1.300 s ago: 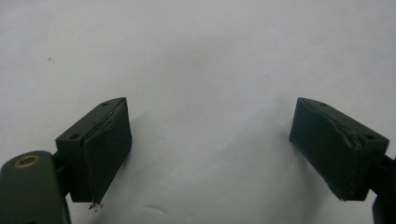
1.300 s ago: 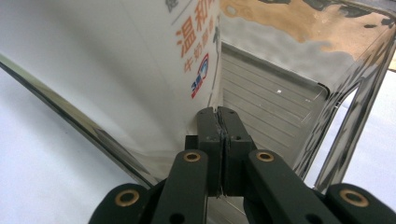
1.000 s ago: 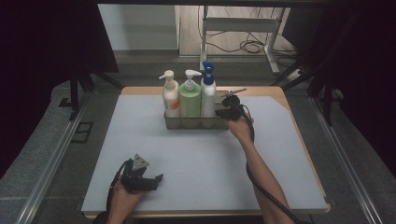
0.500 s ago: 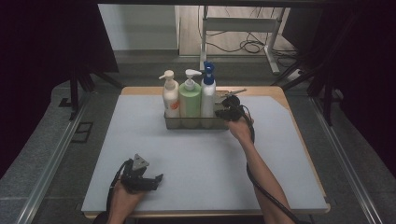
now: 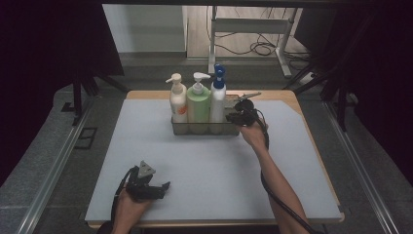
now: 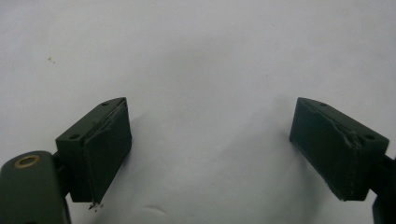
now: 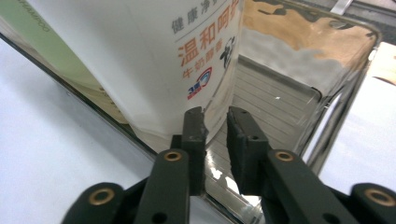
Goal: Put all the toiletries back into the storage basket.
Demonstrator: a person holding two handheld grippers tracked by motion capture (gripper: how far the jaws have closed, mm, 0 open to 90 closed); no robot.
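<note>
Counter [image 5: 146, 161]: pale mat on top, wooden edge showing at the far side.

Tray [image 5: 181, 127]: clear-walled, at the far middle of the counter. It holds three pump bottles upright in a row: white bottle with orange label [image 5: 178, 101] at the left, green bottle [image 5: 198, 103] in the middle, white bottle with blue pump [image 5: 217, 100] at the right.

Right hand-held gripper [image 5: 233, 117]: at the tray's right end, beside the blue-pump bottle. The tray's clear wall stands in the narrow gap between its jaws, which have just been opening; the pads do not plainly press on it.

Left hand-held gripper [image 5: 165, 186]: near the front left of the counter, jaws wide apart over bare mat, nothing between them.
</note>
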